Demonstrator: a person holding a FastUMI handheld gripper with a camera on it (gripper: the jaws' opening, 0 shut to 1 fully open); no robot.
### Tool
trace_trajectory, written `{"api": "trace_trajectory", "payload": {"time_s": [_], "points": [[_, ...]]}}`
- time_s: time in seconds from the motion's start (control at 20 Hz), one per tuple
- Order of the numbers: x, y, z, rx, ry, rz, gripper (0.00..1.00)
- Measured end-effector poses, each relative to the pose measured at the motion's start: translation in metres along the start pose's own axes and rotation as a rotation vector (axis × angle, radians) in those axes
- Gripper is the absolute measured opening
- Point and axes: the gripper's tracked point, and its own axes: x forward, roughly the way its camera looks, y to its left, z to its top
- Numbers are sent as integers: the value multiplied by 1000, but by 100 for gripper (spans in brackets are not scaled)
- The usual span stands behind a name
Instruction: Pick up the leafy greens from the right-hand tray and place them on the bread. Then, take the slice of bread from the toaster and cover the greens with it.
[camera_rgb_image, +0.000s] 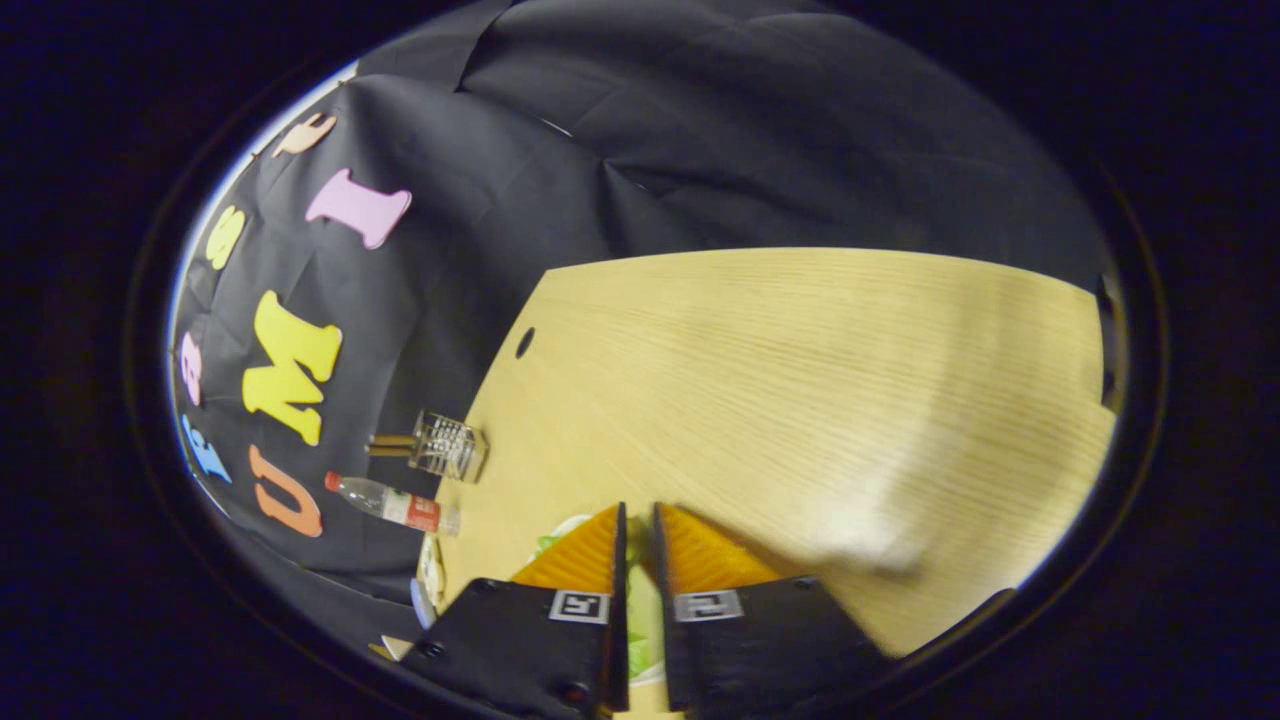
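The worktop is pale wood with a dark hole near one edge. A clear glass container and a plastic bottle stand at its edge.

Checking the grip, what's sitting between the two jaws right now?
In the gripper view, leafy greens sit in the narrow gap between the gripper jaws, which stand nearly closed on them.

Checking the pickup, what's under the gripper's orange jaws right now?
Pale green leafy greens show in the narrow gap between the nearly closed jaws, over a white plate rim. The jaws hide the rest.
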Motion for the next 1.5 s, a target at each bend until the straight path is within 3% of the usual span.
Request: {"api": "trace_trajectory", "payload": {"time_s": [0.05, 0.35, 0.75, 1.1, 1.5], "points": [[-7, 1, 3, -9, 0, 1, 0], [-30, 33, 10, -15, -40, 100, 0], [-81, 115, -19, -78, -45, 242, 0], [-95, 186, -91, -135, 47, 352, 0], [-72, 255, -204, -168, 235, 461, 0]]}}
